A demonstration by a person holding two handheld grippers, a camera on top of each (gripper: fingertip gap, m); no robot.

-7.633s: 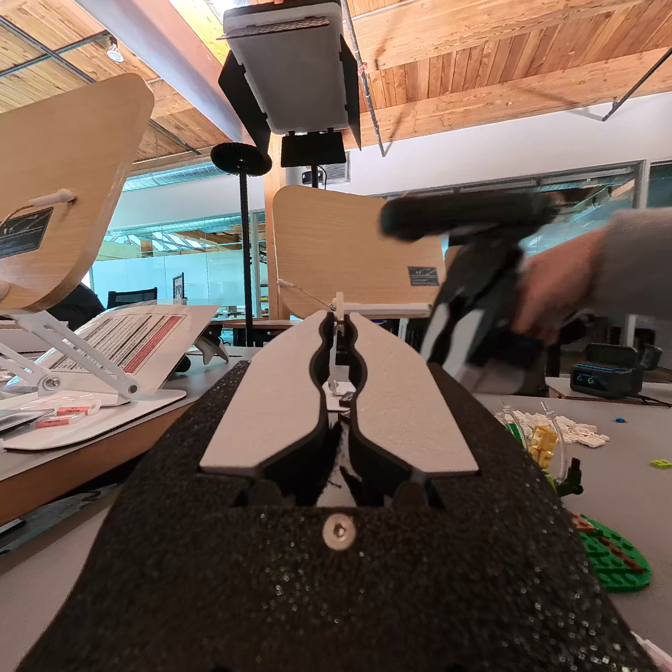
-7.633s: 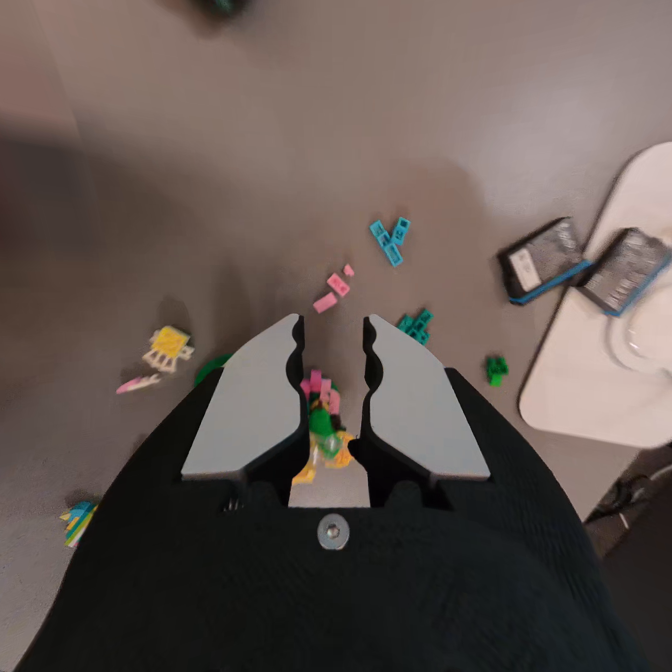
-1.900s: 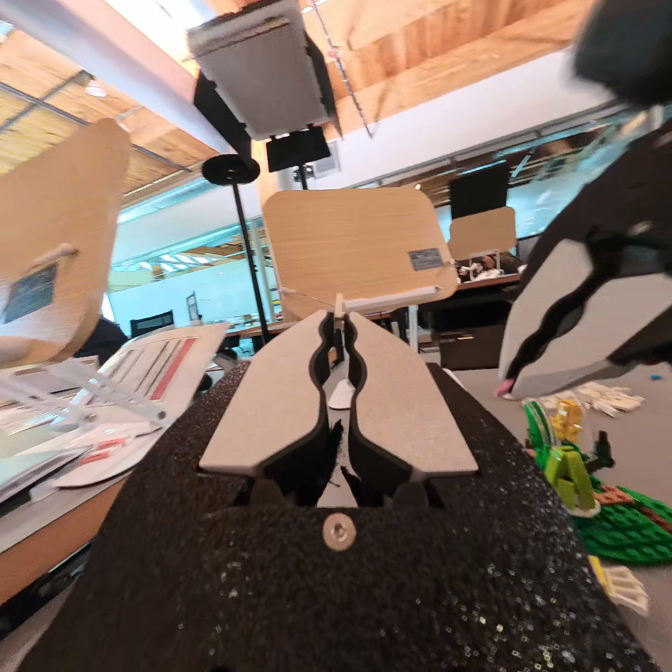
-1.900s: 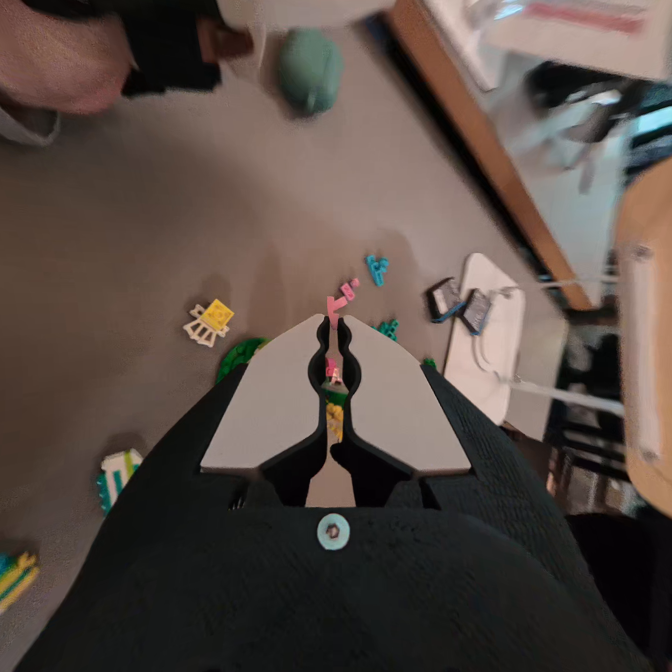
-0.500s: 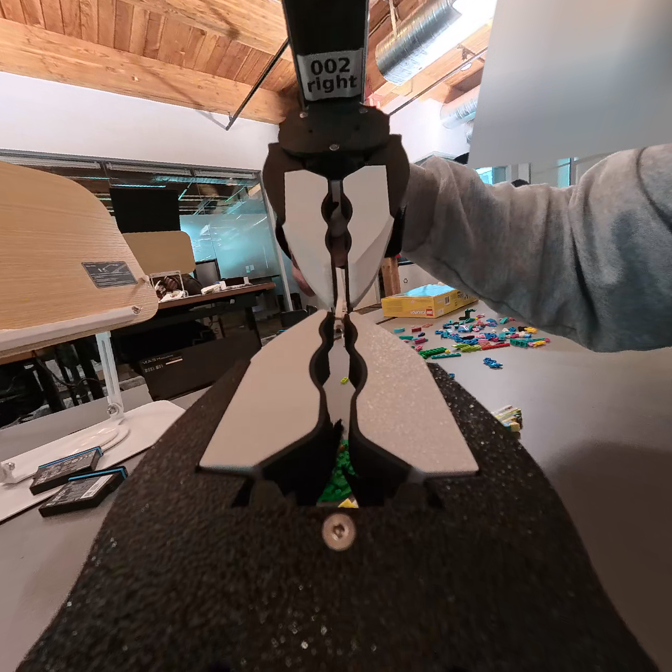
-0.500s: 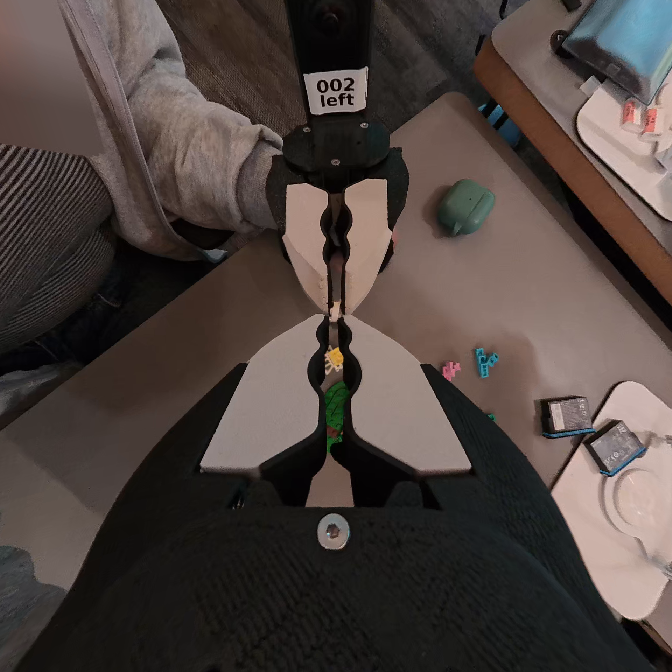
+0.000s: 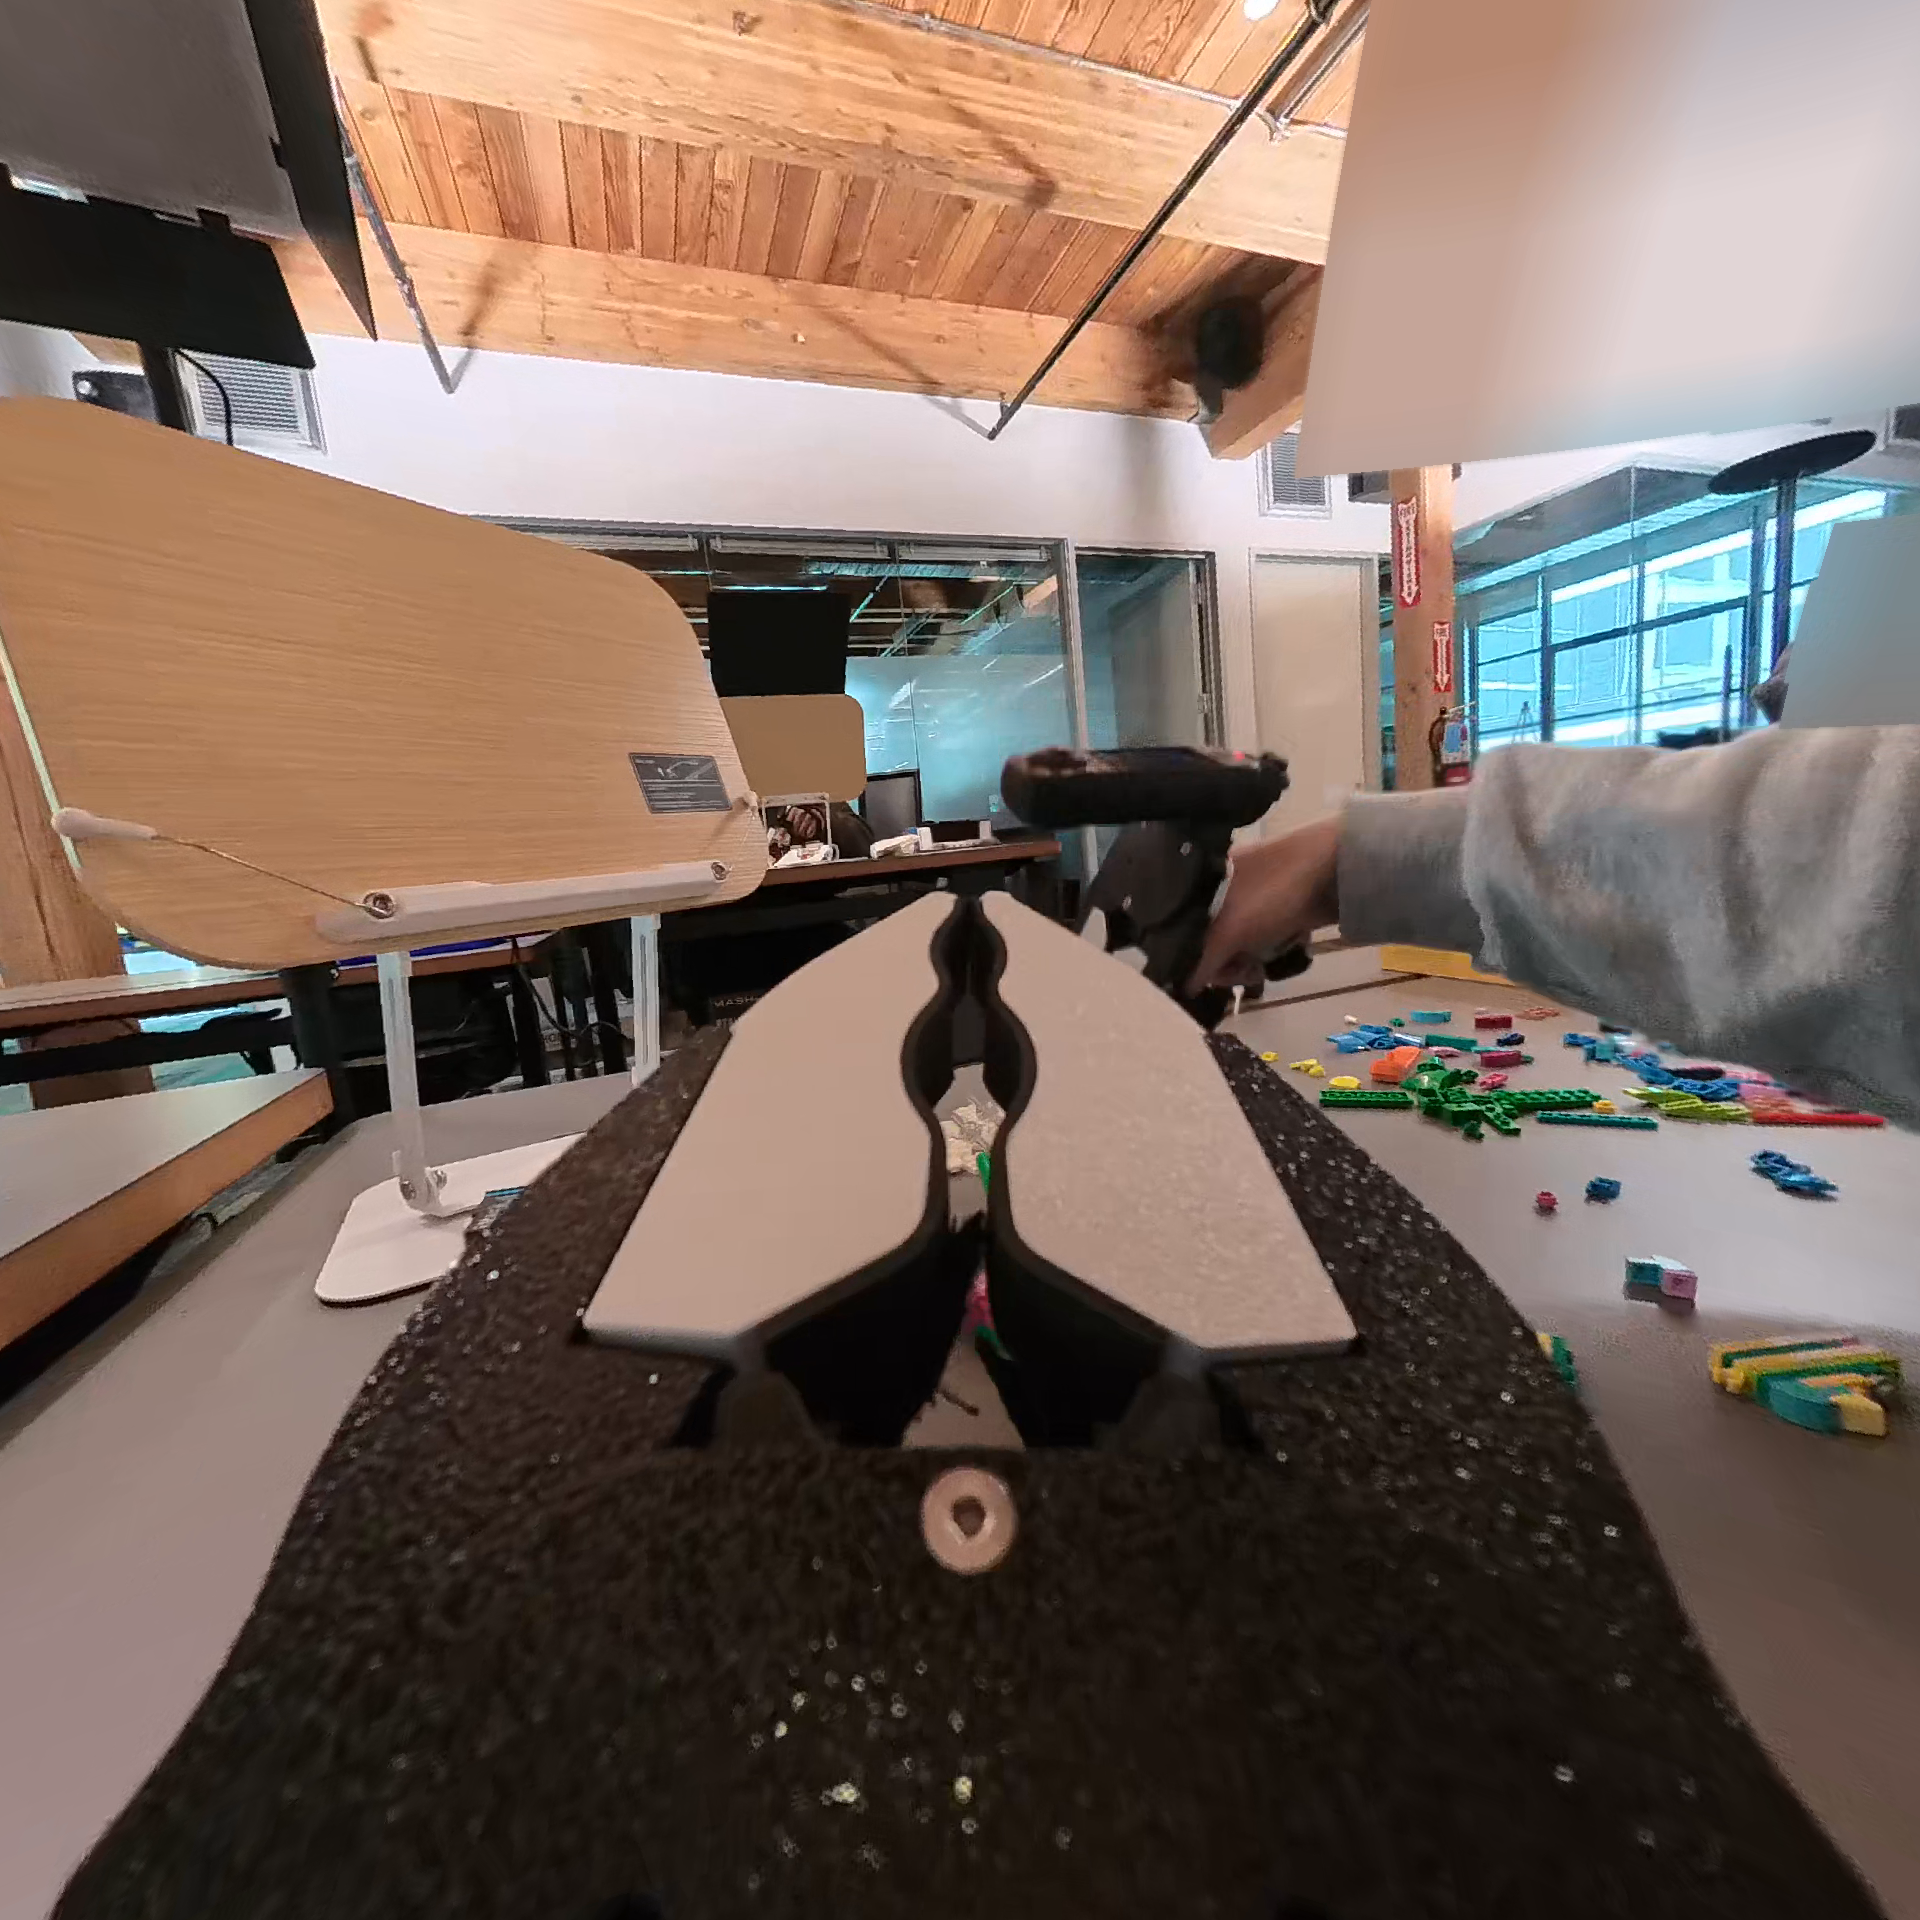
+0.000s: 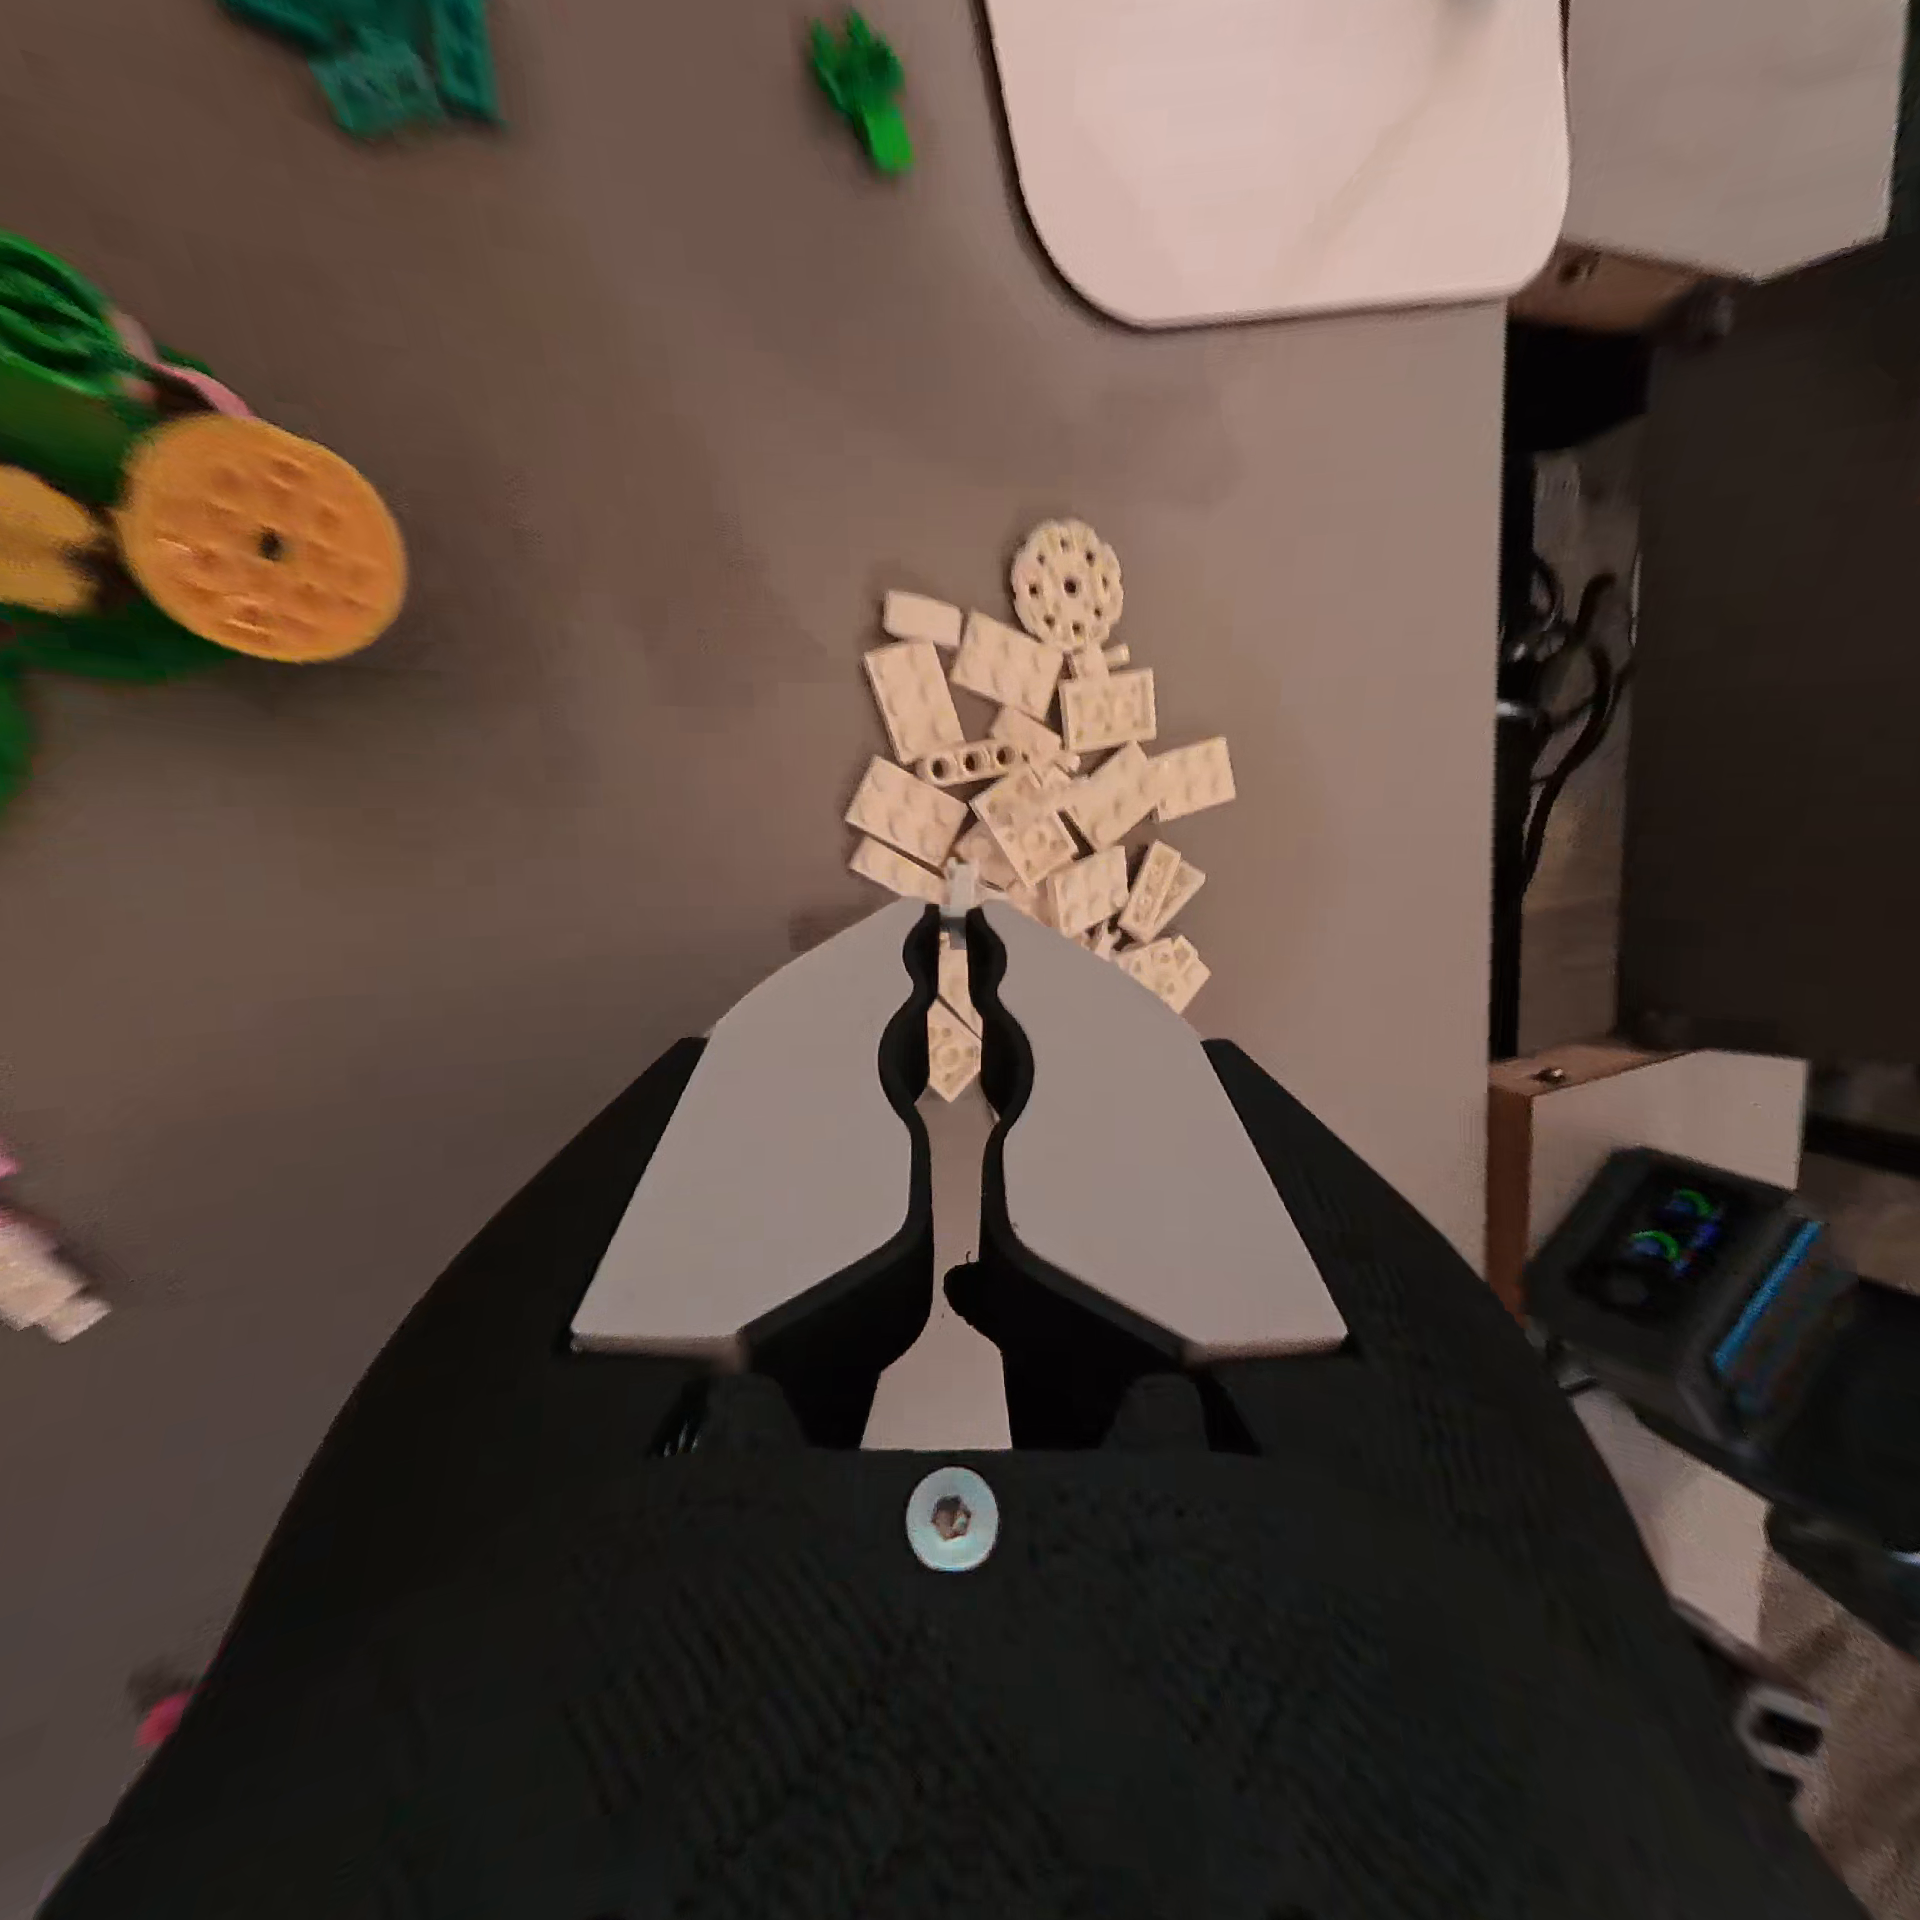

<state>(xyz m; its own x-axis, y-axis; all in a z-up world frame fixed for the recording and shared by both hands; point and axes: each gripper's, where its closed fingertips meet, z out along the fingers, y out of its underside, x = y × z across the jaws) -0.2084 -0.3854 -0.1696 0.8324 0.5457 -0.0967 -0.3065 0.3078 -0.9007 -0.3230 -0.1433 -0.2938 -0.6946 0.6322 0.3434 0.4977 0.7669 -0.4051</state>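
L gripper: shut, tips meeting, nothing seen btwn them; over table, near stand.
R gripper: shut on small white piece, pads pressing; directly over cream pile.
Edge: table edge just right of pile; stand base beyond.
Room: bare grey left of pile, up to yellow disc.

Green-and-yellow brick model is blurred and cut by the left edge, pink pieces there smear past recognition, and the right gripper has its fingertips hidden behind the left gripper's fingers.
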